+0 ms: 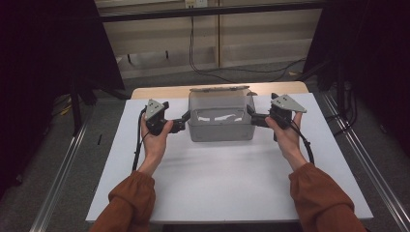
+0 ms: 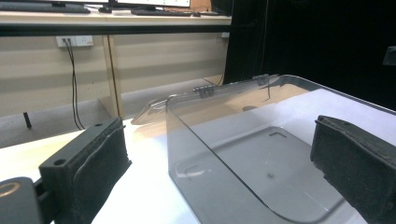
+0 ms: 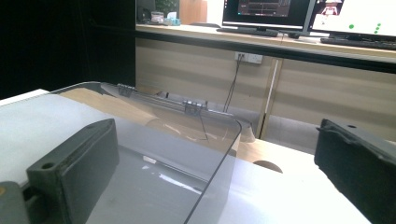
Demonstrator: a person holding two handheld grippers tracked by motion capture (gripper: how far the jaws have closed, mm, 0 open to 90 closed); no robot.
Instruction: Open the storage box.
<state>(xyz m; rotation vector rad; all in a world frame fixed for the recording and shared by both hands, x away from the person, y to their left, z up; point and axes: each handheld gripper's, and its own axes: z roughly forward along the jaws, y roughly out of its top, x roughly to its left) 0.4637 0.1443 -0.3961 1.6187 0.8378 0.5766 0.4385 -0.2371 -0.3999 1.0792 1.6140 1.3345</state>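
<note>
A clear plastic box stands at the back middle of the white table top, its hinged lid tipped open to the rear. My left gripper is at the box's left side. In the left gripper view the gripper is open, its jaws wide apart on either side of the box's near wall. My right gripper is at the box's right side. It is also open, with the box's corner edge between its jaws. The box looks empty.
The white top lies on a wooden table whose edge shows behind the box. Metal rails run along both sides on the floor. Cables lie on the floor beyond. A desk with monitors stands farther back.
</note>
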